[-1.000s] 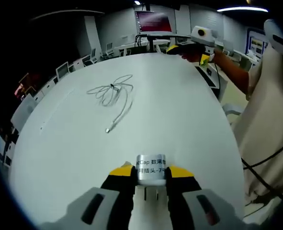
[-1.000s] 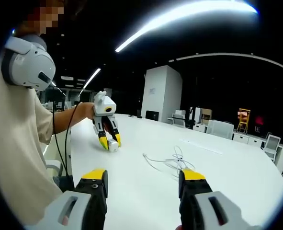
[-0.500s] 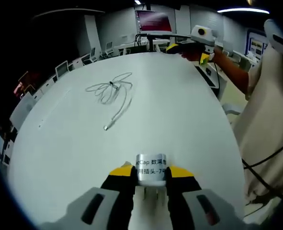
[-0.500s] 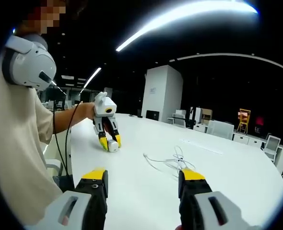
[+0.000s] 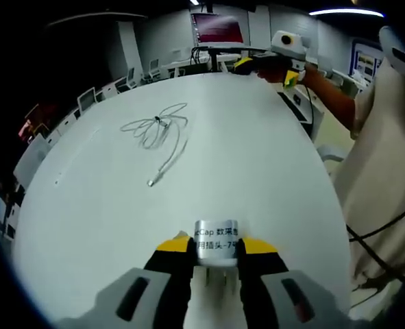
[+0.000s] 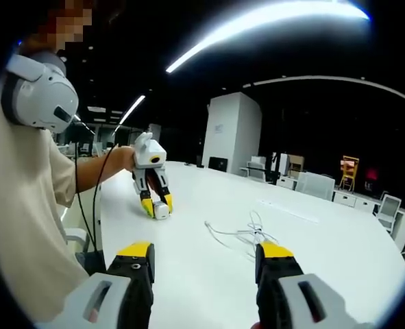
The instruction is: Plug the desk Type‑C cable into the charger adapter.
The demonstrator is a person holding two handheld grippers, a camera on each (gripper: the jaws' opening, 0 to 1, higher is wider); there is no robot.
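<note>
A white charger adapter with printed lettering stands between my left gripper's yellow-tipped jaws, which are shut on it just above the white table. A white Type-C cable lies loosely coiled farther out to the left, its plug end pointing toward me. In the right gripper view my right gripper stands open and holds nothing, above the table, with the cable ahead of it. The left gripper with the adapter shows at left there. The right gripper also appears at the table's far edge in the left gripper view.
A person in a beige shirt stands at the table's right edge, a cord hanging by the body. Chairs and desks ring the table's far side, with a monitor beyond. A white pillar rises behind the table.
The left gripper view has shifted slightly, so the cable sits a little further left and up. The adapter stays held; the right gripper stays open.
</note>
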